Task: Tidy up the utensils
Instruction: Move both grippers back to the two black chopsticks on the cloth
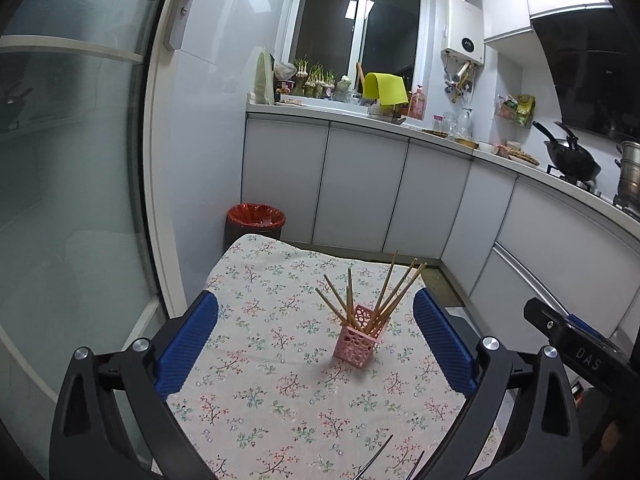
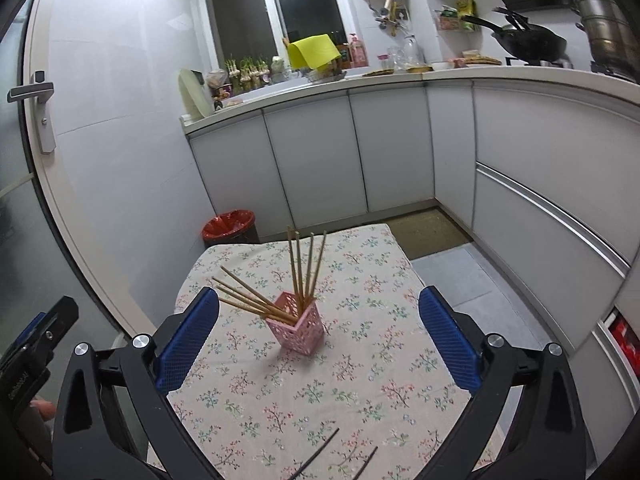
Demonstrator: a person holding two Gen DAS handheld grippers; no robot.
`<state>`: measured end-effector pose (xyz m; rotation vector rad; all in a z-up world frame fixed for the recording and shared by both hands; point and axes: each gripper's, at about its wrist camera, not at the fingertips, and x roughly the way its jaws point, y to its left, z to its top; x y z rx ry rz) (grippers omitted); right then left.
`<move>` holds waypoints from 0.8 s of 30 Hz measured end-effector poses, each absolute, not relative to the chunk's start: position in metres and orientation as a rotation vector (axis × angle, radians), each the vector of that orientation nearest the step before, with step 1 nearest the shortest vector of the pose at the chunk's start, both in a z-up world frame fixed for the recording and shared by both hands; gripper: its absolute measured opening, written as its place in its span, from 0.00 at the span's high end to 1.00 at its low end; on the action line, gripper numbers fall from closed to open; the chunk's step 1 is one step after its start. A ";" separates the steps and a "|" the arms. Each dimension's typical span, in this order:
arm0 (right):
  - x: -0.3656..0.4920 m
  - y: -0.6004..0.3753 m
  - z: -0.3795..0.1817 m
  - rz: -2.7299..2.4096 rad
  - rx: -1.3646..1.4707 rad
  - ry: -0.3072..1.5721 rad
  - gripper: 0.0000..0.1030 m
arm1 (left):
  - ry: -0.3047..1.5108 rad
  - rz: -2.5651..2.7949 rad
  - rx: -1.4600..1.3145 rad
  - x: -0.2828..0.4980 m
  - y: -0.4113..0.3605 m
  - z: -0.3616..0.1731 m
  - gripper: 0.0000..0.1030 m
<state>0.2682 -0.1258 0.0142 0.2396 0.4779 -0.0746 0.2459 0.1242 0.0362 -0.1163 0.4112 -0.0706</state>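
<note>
This was a home kitchen: a white counter (image 1: pixel 360 114) over grey cabinets (image 1: pixel 360 184) ran below the window (image 1: pixel 356 20), a black wok (image 1: pixel 572 158) sat on the stove right of it, a wall water heater (image 1: pixel 464 32) beside it.

Left claw (image 1: pixel 316 344) spread wide and empty, pink holder (image 1: pixel 357 343) of chopsticks (image 1: pixel 384 294) upright on floral tablecloth (image 1: pixel 280 400)

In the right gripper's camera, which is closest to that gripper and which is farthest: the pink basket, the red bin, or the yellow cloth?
1. Pink basket, on the flowered table straight ahead of the right gripper.
2. Red bin, on the floor past the table's far left corner.
3. Yellow cloth, up on the counter by the window.
</note>
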 end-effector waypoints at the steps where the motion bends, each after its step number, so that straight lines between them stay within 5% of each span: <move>1: 0.263 -0.127 0.011 -0.079 0.242 0.482 0.07 | 0.414 -0.070 -0.114 0.244 0.124 0.035 0.07; 24: 0.199 -0.149 -0.034 -0.210 0.135 0.507 0.07 | 0.583 -0.133 0.028 0.239 0.066 -0.017 0.07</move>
